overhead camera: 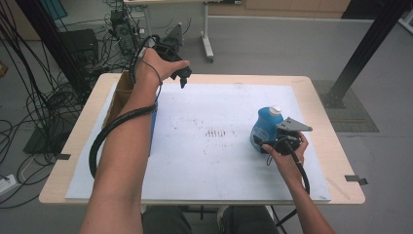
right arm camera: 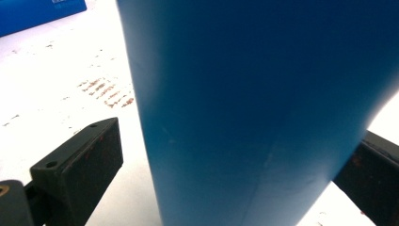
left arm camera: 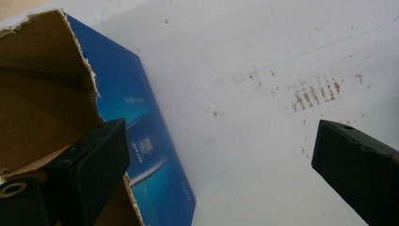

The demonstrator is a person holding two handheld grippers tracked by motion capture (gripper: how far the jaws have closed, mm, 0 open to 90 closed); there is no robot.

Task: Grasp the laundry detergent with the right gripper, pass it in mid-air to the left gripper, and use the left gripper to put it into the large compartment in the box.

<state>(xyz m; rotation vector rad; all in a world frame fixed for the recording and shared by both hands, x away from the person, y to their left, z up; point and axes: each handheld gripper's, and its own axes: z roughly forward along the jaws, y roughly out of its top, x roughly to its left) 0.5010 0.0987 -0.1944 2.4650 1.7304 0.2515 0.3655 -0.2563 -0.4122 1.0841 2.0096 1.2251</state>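
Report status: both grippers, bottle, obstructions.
Left hand-held gripper open, raised over the open blue cardboard box. Right hand-held gripper straddles the blue plastic bottle, jaws not closed. Nothing blocking.

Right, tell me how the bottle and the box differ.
The bottle stands upright at the right of the white board, between the jaws of the right gripper; the box sits at the left edge, beside the left arm. The bottle is rounded with a pale cap; the box is flat-sided, with a torn open top showing brown card inside. Both are blue.

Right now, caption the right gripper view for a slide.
Open right gripper straddling a blue bottle on the white board.
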